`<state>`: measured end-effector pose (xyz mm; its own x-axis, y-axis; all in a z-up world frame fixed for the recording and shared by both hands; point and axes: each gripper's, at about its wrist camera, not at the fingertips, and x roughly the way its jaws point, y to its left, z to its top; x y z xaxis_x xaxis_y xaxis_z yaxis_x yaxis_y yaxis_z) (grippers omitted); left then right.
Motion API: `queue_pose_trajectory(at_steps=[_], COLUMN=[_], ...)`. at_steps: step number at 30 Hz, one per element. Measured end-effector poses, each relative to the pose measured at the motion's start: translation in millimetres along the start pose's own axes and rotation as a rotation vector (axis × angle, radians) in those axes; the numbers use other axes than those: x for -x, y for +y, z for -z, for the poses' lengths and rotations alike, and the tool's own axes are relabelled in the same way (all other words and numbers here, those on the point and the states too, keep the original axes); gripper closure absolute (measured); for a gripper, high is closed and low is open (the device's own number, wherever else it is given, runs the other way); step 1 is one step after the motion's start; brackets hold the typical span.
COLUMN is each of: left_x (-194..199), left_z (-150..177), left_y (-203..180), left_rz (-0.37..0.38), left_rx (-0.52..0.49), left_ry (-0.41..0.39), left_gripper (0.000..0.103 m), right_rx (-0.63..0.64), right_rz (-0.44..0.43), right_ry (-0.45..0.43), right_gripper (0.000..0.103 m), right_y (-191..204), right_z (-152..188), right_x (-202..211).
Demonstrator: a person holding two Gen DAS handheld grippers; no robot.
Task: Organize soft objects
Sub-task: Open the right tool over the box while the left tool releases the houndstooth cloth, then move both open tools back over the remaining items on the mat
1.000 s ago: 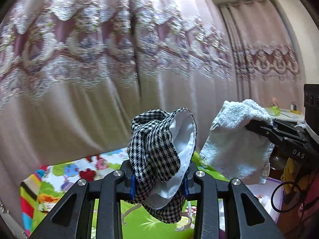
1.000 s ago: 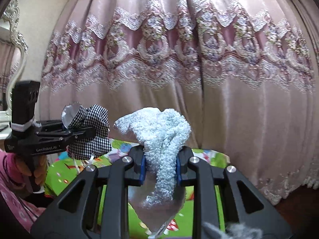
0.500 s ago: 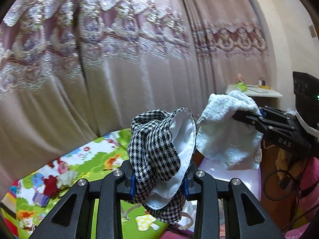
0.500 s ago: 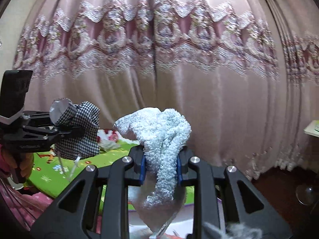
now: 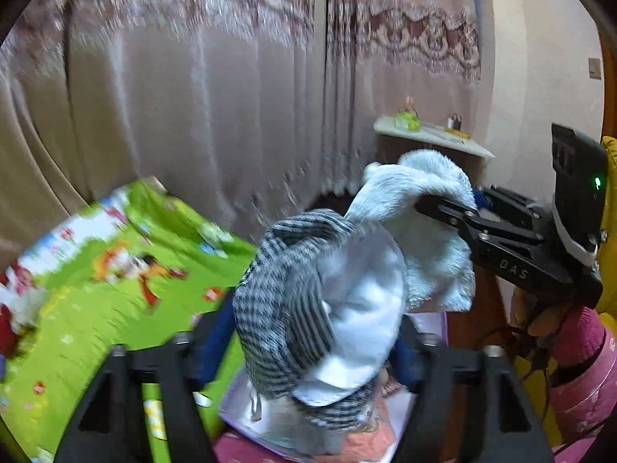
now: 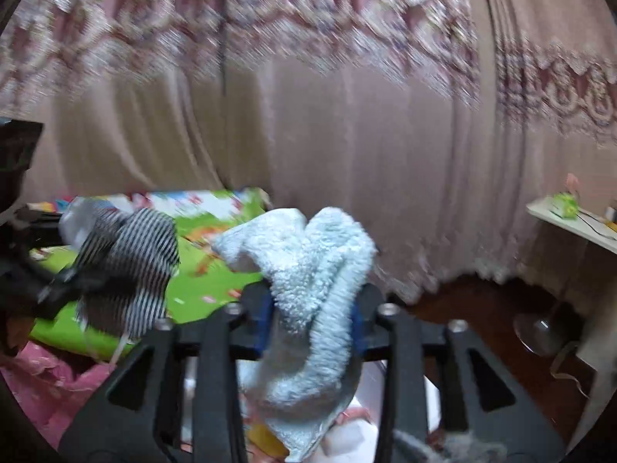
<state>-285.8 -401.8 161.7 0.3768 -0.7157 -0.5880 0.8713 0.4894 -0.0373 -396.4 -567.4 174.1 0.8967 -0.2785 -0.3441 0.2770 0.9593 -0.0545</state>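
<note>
From the left wrist the right gripper (image 5: 435, 202) shows side-on, with a pink-sleeved hand (image 5: 547, 316) under its handle and a green light on its black body; the right wrist view shows none of that, but does show dark wooden floor (image 6: 474, 308) and a round lamp-like base that the left view hides. Both views catch the white shelf (image 5: 432, 137) by the wall.

The left gripper (image 5: 316, 332) has the checked hat (image 5: 281, 308) between its blue pads: a floppy black-and-white woven thing with a smooth white lining, sagging loosely. The jaws have just been opening and now stand wide, with a visible gap on the left side between pad and cloth, so the hat sits rather than being pinched. The right gripper has the fluffy pale-blue towel (image 6: 316, 270) between its fingers, looped terry, bunched into two lobes at the top and trailing down. Its jaws have also just been opening, to a middling gap; whether the pads still press the towel I cannot tell.

Both cloths hang above a pale lilac container (image 5: 246, 416) at the bottom edge, beside the green cartoon-printed play mat (image 5: 96, 297).

Compared with a second ago, the pink embroidered curtain (image 6: 308, 135) fills less of each view, more mat and floor show, and everything is streaked with blur.
</note>
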Motion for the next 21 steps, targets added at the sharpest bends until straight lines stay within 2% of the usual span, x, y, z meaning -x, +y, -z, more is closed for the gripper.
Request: queue_pose_trajectory(at_steps=[1,4,7,9,13,16,21], left_x=[-7,-5,12,23,51,73,120], left_z=[3,11,21,30,58,90,157], left_y=[1,8,29,50,122,184,290], left_rz=[0.006,-0.003,-0.099,-0.166,-0.344,-0.497,-0.77], left_rx=[0.011,0.027,0.035,0.058,0.171,0.287,0.528], left_ry=[0.025,0.029,-0.014,-0.033,-0.039,-0.029,-0.009], left_gripper=[0.027,0.026,0.019,0.018,0.018,0.018,0.018], right_rx=[-0.003,0.006,0.023,0.03,0.055,0.057,0.213], right_rz=[0.02,0.037,0.041,0.023,-0.026,-0.122,-0.303], right_ry=[0.031,0.063,0.048,0.039,0.041,0.078,0.147], right_gripper=[0.039,0.029,0.025,0.025,0.024,0.024,0.023], right_y=[-2,-6,-5,-1,19,47,129], right_z=[1,1,-2,-6,-12,-11,-8], right_x=[-5,-6,0,1,-9,-23,-54])
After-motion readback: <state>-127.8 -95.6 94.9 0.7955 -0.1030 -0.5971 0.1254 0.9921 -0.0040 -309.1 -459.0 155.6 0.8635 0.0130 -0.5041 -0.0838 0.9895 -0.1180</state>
